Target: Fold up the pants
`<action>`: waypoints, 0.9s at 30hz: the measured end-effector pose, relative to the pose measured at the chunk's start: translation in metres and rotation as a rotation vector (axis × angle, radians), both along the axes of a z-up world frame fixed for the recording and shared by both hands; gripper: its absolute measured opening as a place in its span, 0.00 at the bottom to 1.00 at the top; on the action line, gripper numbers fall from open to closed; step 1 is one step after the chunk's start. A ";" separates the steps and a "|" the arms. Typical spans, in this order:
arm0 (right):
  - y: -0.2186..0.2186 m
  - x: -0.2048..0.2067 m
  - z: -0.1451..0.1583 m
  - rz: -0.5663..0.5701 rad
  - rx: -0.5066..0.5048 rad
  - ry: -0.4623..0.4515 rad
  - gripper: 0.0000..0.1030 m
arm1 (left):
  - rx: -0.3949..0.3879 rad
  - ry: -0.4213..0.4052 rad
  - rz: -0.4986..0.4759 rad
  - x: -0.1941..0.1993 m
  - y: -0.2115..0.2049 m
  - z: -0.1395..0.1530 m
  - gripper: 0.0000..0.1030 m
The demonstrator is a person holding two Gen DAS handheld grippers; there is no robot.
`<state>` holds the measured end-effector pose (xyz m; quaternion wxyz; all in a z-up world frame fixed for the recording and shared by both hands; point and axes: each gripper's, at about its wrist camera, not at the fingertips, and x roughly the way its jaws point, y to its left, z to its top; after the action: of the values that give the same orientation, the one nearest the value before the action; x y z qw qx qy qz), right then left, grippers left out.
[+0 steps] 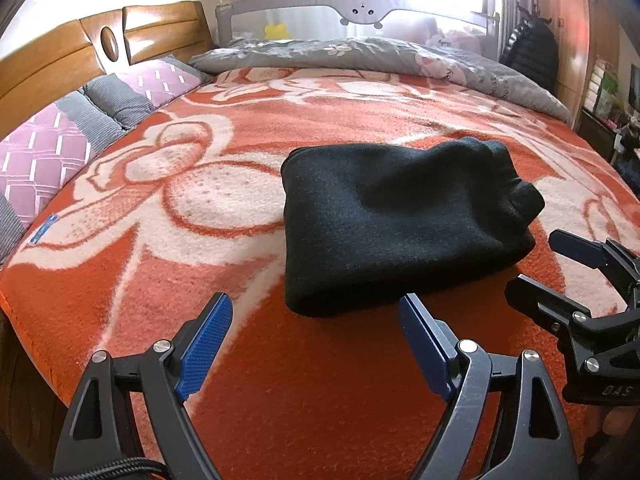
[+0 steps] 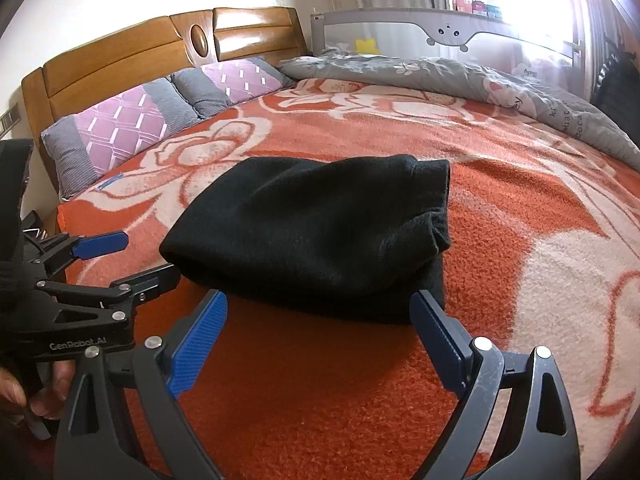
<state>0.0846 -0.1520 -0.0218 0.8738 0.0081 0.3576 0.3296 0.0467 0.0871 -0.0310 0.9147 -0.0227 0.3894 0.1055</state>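
The black pants (image 1: 400, 220) lie folded into a thick rectangular bundle on the orange and white blanket (image 1: 248, 380). In the right wrist view the same pants (image 2: 316, 232) sit just beyond my fingers. My left gripper (image 1: 316, 312) is open and empty, hovering just short of the bundle's near edge. My right gripper (image 2: 320, 308) is open too, nothing between its blue pads, close to the bundle's near edge. Each gripper shows in the other's view: the right gripper (image 1: 540, 268) at the right, the left gripper (image 2: 136, 256) at the left, held by a hand (image 2: 24, 392).
Purple and grey pillows (image 2: 120, 128) lean on a wooden headboard (image 2: 160, 48) at the far left. A grey quilt (image 1: 360, 56) is bunched along the far side under a grey bed rail (image 1: 360, 10). A dark coat (image 1: 536, 56) hangs at the far right.
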 end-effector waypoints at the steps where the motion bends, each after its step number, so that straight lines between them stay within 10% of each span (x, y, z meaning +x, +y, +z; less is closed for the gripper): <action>1: 0.000 0.000 0.000 0.000 0.000 0.000 0.90 | 0.000 -0.001 0.000 0.000 0.000 0.000 0.83; 27: 0.002 0.003 0.002 -0.004 0.005 -0.007 0.90 | -0.009 -0.003 -0.006 0.002 -0.001 0.002 0.83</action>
<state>0.0881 -0.1505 -0.0196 0.8755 0.0100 0.3537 0.3290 0.0482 0.0861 -0.0292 0.9156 -0.0260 0.3884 0.1010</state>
